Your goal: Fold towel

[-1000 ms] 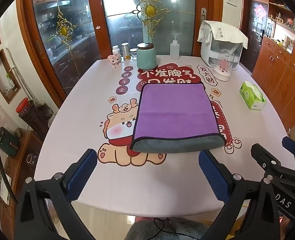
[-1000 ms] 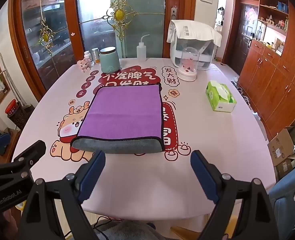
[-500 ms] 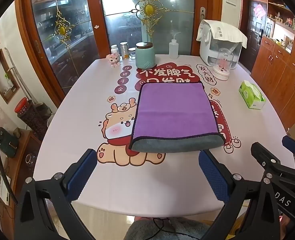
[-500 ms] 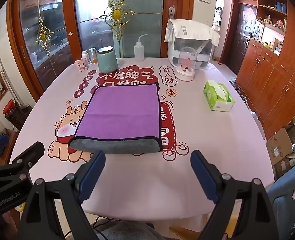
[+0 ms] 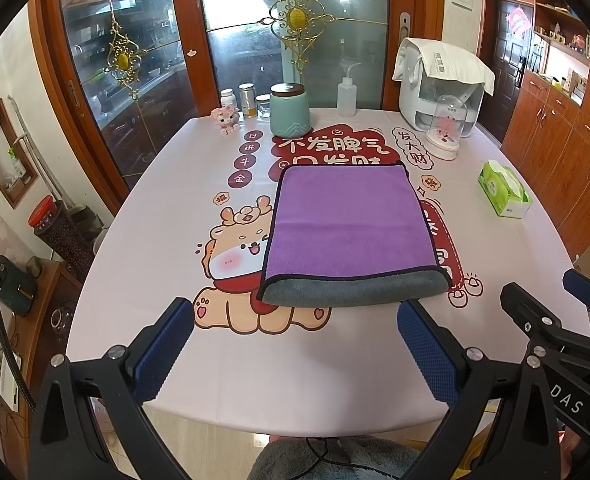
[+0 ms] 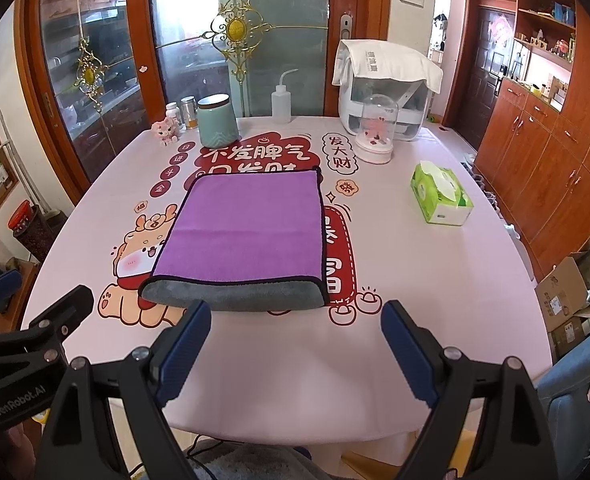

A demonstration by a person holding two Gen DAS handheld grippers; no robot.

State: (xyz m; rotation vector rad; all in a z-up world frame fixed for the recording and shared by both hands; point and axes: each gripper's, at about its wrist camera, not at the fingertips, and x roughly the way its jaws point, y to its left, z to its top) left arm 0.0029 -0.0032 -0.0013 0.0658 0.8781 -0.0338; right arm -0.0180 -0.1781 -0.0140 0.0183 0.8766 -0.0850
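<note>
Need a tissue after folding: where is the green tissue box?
In both views the green tissue box sits on the table's right side, right of the purple towel, nearer than the glass dome.

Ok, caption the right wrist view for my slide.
Open right gripper hovers before a folded purple towel on the printed tablecloth.

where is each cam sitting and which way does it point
Left wrist: on the left gripper at the table's near edge, facing the towel and glass doors; its open blue fingers and the right gripper's tip show.
Right wrist: on the right gripper, same heading, further right; its open fingers show.
Shared: towel, tissue box, teal jar.
</note>
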